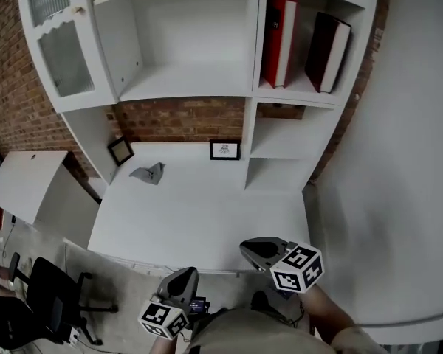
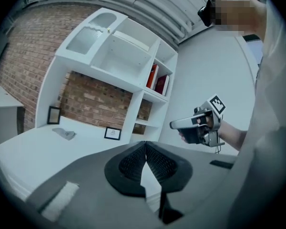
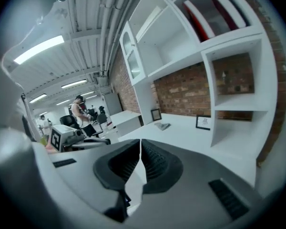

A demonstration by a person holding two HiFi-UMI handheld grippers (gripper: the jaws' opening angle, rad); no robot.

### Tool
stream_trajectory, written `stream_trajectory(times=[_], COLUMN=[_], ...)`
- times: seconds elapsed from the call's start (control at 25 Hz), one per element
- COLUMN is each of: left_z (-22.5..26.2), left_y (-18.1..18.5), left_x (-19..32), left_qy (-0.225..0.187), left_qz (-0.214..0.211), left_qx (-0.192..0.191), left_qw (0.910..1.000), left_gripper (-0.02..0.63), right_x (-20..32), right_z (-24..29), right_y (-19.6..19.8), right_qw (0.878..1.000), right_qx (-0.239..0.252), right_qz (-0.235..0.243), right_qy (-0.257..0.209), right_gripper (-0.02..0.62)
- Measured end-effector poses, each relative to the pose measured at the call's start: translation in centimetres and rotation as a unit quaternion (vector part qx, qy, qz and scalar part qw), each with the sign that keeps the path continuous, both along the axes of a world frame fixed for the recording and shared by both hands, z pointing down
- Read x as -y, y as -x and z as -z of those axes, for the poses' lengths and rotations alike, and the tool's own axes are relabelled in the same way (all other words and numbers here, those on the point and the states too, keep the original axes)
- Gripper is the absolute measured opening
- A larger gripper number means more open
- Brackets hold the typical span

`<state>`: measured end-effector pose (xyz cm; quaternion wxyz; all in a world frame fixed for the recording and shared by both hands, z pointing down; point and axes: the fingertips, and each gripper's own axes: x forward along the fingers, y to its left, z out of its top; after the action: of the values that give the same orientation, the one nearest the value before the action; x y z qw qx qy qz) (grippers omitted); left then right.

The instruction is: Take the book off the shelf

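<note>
While the left grey two-jaw gripper (image 2: 145, 144) and the right grey two-jaw gripper (image 3: 140, 142) sit at the frame's lower middle, each has its jaws pressed together on nothing. Two books stand in the white shelf unit's (image 1: 255, 87) upper right compartment: a red hardcover book (image 1: 278, 41) and a dark hardcover book (image 1: 326, 51), apart from each other.

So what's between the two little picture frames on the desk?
A small grey crumpled thing, maybe cloth, lies between the left frame and the right frame, seen in the head view.
</note>
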<state>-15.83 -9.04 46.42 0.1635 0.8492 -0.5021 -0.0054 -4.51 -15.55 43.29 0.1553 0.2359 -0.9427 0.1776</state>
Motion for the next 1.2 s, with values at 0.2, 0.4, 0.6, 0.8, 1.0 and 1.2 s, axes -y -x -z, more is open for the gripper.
stream_trajectory(times=[0.2, 0.4, 0.6, 0.8, 1.0, 1.2], left_z=[0.4, 1.3, 2.0, 2.4, 3.4, 3.5], left_y=[-2.9, -5.3, -7.3, -9.3, -11.6, -12.3], left_x=[1.7, 4.0, 6.2, 8.4, 10.4, 10.7], left_qy=[-0.005, -0.019, -0.015, -0.009, -0.019, -0.02], left_qz=[-0.071, -0.083, -0.065, -0.053, -0.058, -0.052], left_qx=[0.004, 0.007, 0.008, 0.023, 0.042, 0.048], left_qw=[0.9975, 0.9963, 0.9977, 0.9983, 0.9973, 0.9973], left_gripper=[0.005, 0.005, 0.005, 0.005, 0.005, 0.005], right_x=[2.4, 7.1, 14.2, 19.9, 24.3, 29.7], right_z=[3.5, 7.5, 14.6, 21.1, 26.7, 30.1], right_y=[-4.8, -8.4, -11.7, -13.1, -13.0, -12.3], right_qw=[0.994, 0.985, 0.962, 0.95, 0.939, 0.931], right_qx=[0.014, 0.036, 0.103, 0.14, 0.143, 0.095], right_qz=[-0.097, -0.143, -0.199, -0.191, -0.182, -0.208], right_qy=[-0.04, -0.089, -0.156, -0.205, -0.254, -0.284], right_gripper=[0.007, 0.008, 0.033, 0.245, 0.25, 0.262])
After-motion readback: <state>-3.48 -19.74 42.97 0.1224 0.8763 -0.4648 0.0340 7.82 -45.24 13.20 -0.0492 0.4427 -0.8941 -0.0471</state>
